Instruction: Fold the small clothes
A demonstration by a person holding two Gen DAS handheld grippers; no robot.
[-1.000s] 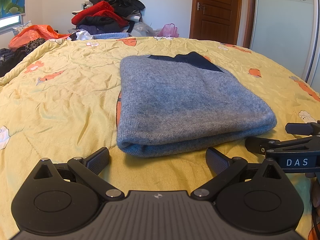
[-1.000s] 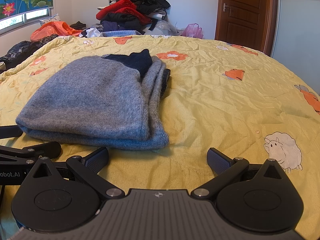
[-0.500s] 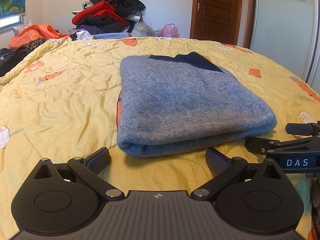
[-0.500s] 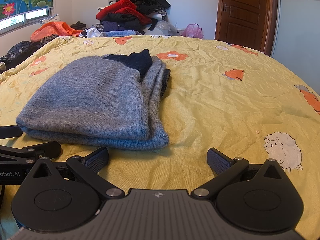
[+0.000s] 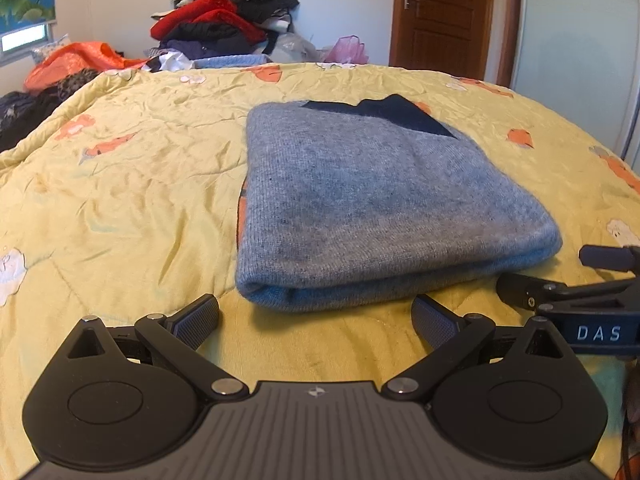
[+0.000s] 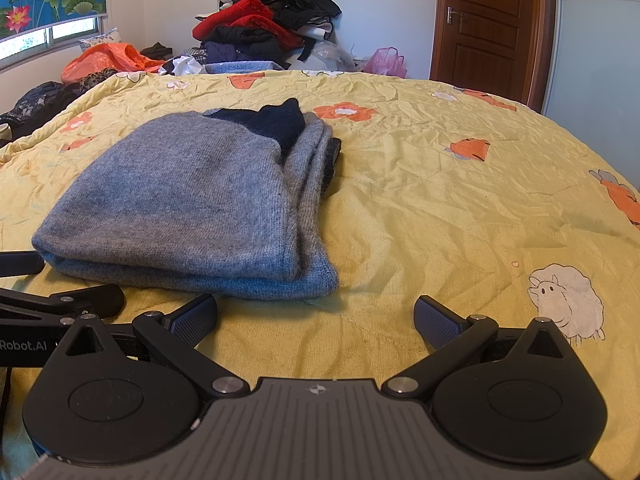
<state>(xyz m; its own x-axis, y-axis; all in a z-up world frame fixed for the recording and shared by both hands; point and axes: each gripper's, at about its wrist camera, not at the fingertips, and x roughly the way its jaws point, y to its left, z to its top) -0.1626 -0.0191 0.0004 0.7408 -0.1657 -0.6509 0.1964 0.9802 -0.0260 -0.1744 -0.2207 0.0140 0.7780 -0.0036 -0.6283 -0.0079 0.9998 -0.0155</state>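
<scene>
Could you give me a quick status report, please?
Left claw open, empty. Right claw open, empty. Grey sweater folded on bedspread. Nothing in the way.

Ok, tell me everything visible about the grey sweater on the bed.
The sweater is grey-blue fuzzy knit, folded into a thick, roughly rectangular bundle. A dark navy part shows at its far end. Stacked layer edges show along the side seen from the right wrist view; the near edge is a rounded fold. It lies flat on the yellow quilt. Neither open gripper touches it.

Fuzzy knit sweater (image 5: pixel 372 200) on crinkled, faintly shiny cotton quilt (image 5: pixel 132 200)
</scene>
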